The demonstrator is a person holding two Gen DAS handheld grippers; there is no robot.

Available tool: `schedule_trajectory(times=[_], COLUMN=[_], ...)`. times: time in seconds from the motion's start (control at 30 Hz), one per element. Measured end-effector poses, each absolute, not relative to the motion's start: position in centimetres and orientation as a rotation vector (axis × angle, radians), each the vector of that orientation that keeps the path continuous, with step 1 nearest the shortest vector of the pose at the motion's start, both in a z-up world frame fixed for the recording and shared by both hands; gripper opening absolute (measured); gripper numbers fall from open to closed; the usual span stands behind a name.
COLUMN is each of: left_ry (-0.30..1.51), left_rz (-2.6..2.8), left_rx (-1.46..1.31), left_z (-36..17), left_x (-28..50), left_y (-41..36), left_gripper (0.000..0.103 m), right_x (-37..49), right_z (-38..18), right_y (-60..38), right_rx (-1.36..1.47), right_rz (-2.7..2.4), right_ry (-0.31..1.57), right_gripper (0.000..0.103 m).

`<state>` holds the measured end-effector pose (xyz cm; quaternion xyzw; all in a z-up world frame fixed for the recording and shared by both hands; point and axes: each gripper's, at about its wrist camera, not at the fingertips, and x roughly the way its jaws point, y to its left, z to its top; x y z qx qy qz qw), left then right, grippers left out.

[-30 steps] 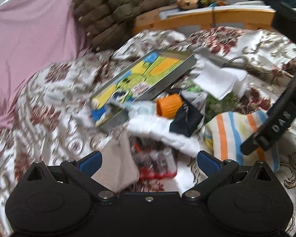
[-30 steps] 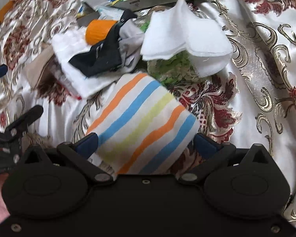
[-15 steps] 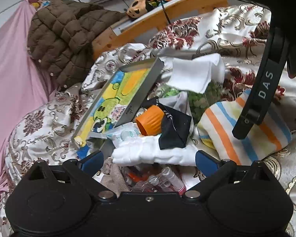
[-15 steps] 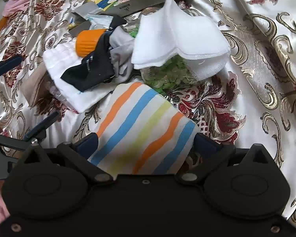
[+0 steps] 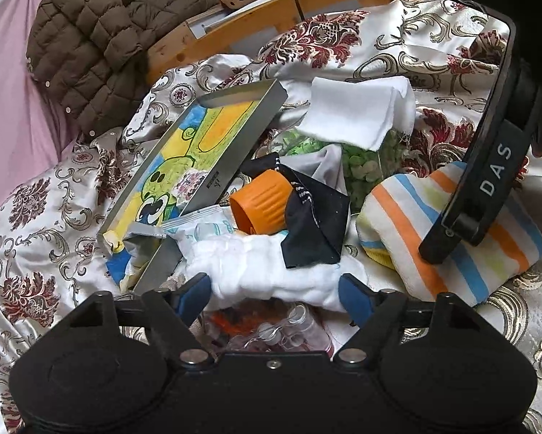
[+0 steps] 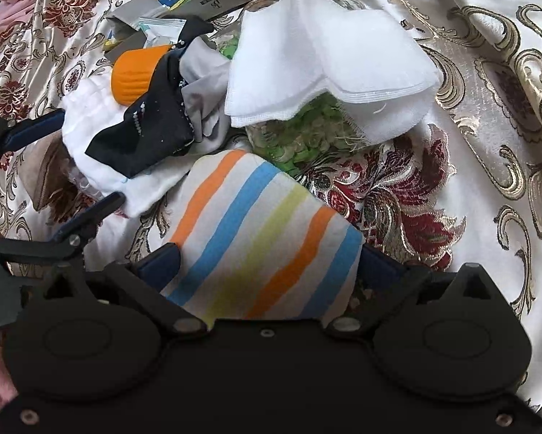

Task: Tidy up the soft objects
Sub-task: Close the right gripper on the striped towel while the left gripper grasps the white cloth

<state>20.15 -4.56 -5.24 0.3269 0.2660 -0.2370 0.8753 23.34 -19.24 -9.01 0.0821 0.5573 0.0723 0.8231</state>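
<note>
A floral satin bedspread (image 6: pixel 487 126) carries the whole heap, which lies loose and overlapping, so each cloth has to be lifted off its neighbours. At the far left a picture frame (image 5: pixel 198 152) leans on the pile, hard among soft things. The striped cloth (image 6: pixel 263 238) sits nearest on the right, between the spread fingers of the right gripper (image 6: pixel 267 264); whether the pads press it I cannot tell. The left gripper (image 5: pixel 274 289) is closing around the crinkled white cloth (image 5: pixel 267 264), pads not yet pressing. A black cloth (image 5: pixel 314 231) and an orange cap (image 5: pixel 260 202) rest on that cloth and may drag along.
</note>
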Motion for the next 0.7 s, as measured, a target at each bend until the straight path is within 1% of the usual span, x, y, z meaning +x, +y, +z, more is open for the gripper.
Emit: schedule_trajectory(times=[0.1, 0.17, 0.3, 0.4, 0.5, 0.53, 0.57, 0.6, 0.7], left_ry=[0.559, 0.566, 0.576, 0.581, 0.583, 0.584, 0.586, 0.587, 0.588], left_rz=[-0.497, -0.497, -0.492, -0.489, -0.489, -0.491, -0.493, -0.494, -0.492], left_rx=[0.683, 0.686, 0.677, 0.659, 0.642, 0.637, 0.634, 0.631, 0.626], left_z=[-5.28, -5.34, -5.3, -5.27, -5.24, -5.23, -5.22, -5.22, -5.2], left_x=[20.18, 20.18, 20.33, 20.44, 20.43, 20.41, 20.38, 20.33, 20.2], left_y=[-4.58, -4.62, -4.62, -4.61, -4.66, -4.68, -4.72, -4.75, -4.8], left_gripper=[0.069, 0.059, 0.051, 0.047, 0.04, 0.037, 0.034, 0.032, 0.03], right_x=[23.27, 23.15, 23.03, 22.8, 22.69, 22.63, 22.59, 22.56, 22.41], right_z=[-9.14, -9.18, -9.12, -8.87, -8.53, -8.46, -8.5, -8.62, -8.59], right_y=[-18.92, -18.87, -18.67, -18.88, -19.15, -19.2, -19.12, -19.01, -18.73], right_rx=[0.167, 0.155, 0.147, 0.147, 0.141, 0.144, 0.149, 0.149, 0.134], right_rz=[0.156, 0.16, 0.161, 0.166, 0.183, 0.198, 0.207, 0.214, 0.222], right_ry=[1.174, 1.166, 1.154, 1.144, 1.132, 1.133, 1.143, 1.152, 1.157], right_gripper=[0.102, 0.1, 0.097, 0.091, 0.081, 0.068, 0.061, 0.06, 0.051])
